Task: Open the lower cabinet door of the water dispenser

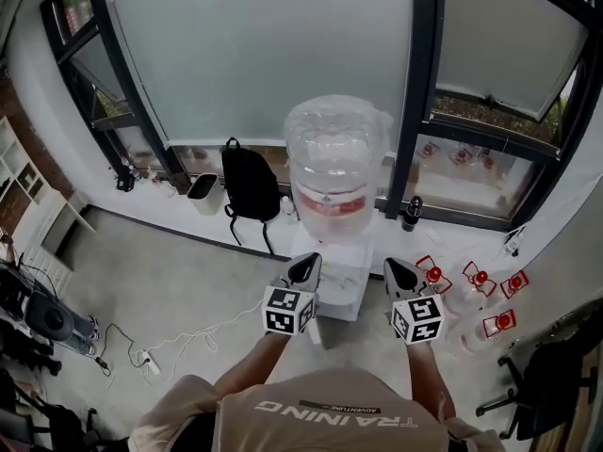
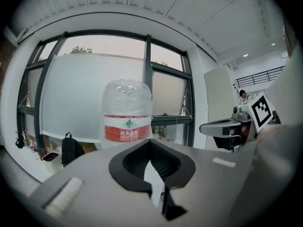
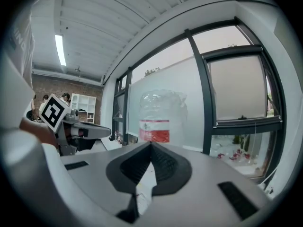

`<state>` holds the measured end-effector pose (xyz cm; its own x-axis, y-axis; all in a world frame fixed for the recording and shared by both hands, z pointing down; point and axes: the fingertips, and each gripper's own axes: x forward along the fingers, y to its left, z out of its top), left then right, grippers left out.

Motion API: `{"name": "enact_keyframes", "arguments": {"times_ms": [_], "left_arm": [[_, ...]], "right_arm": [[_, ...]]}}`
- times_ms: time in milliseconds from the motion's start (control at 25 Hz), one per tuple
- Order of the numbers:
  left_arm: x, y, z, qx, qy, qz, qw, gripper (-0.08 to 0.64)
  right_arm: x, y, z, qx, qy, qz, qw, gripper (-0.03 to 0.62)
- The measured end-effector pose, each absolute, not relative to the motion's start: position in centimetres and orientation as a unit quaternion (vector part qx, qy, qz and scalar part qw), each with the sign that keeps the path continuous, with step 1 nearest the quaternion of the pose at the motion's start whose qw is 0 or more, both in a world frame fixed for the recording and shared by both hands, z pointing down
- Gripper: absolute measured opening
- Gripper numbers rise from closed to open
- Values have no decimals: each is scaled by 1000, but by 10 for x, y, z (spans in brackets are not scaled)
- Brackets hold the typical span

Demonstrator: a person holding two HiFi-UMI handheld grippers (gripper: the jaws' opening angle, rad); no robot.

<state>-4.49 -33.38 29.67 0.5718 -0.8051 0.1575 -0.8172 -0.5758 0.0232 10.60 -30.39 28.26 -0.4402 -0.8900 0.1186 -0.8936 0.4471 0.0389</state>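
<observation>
The water dispenser (image 1: 341,288) stands by the window, white, with a big clear bottle (image 1: 334,168) with a red label on top. From above, its lower cabinet door is hidden. My left gripper (image 1: 303,269) and right gripper (image 1: 403,273) hover side by side just in front of the dispenser top, both shut and empty. In the left gripper view the jaws meet at the tips (image 2: 150,142), level with the bottle (image 2: 127,115). The right gripper view shows its own jaws closed (image 3: 151,144) before the same bottle (image 3: 158,115).
A black backpack (image 1: 248,185) and a white bin (image 1: 202,192) lean at the window, left of the dispenser. Several spare red-capped bottles (image 1: 476,285) lie on the floor at the right. A cable and power strip (image 1: 146,358) run across the left floor. A black chair (image 1: 546,384) stands at the lower right.
</observation>
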Motion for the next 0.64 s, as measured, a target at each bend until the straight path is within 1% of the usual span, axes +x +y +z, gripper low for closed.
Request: {"name": "enact_keyframes", "arguments": {"times_ms": [360, 640], "left_arm": [[-54, -336, 289, 882, -465, 52, 51, 8], [-60, -331, 289, 880, -470, 52, 48, 8]], "right_arm": [[109, -310, 271, 529, -847, -1, 51, 11], [109, -314, 287, 539, -839, -2, 72, 11]]}}
